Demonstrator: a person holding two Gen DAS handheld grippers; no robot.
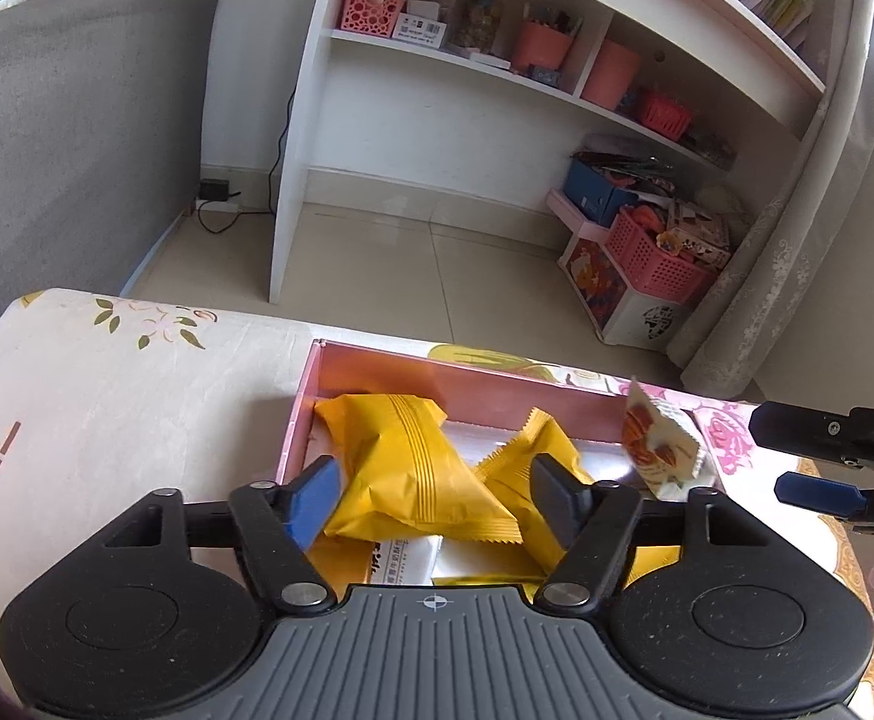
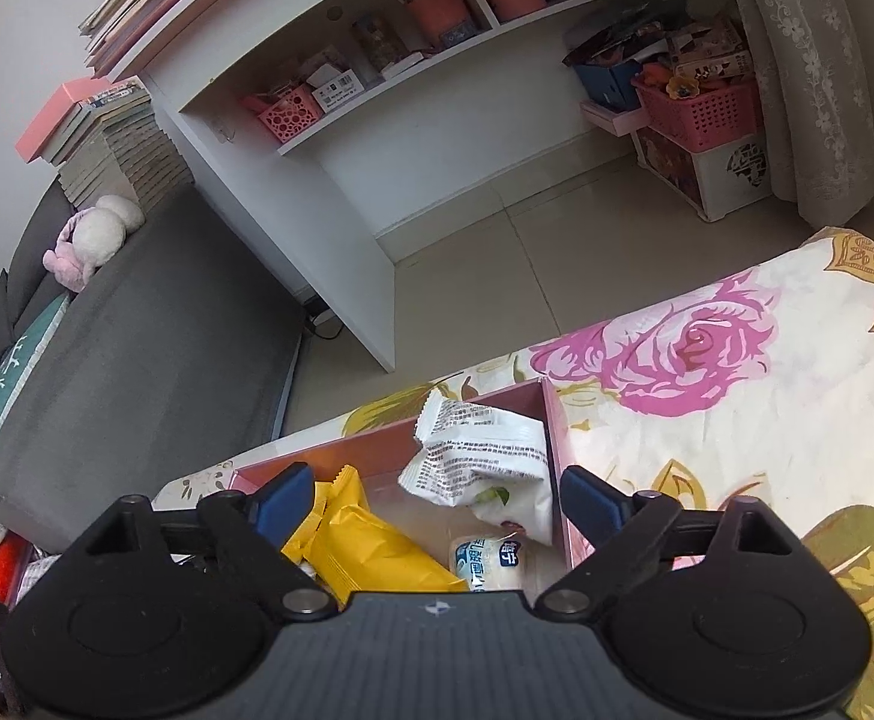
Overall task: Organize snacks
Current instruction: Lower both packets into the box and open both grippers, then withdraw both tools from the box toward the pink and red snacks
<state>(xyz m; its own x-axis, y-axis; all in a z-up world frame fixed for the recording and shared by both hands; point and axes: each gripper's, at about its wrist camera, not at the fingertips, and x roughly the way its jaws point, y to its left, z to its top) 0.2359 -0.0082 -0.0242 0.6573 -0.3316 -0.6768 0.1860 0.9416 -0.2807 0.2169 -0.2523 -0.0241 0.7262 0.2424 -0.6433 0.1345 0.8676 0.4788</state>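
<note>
Yellow snack packets in pink box; my left gripper and right gripper spread apart, white packet at 1 o'clock.

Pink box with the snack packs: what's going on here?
A person with a gripper in each hand is sorting snacks into a pink box on a floral-covered table. Several yellow packs and a white pack lie in the box. The left gripper is open around a yellow pack without closing on it. The right gripper hangs open over the box, holding nothing.
</note>
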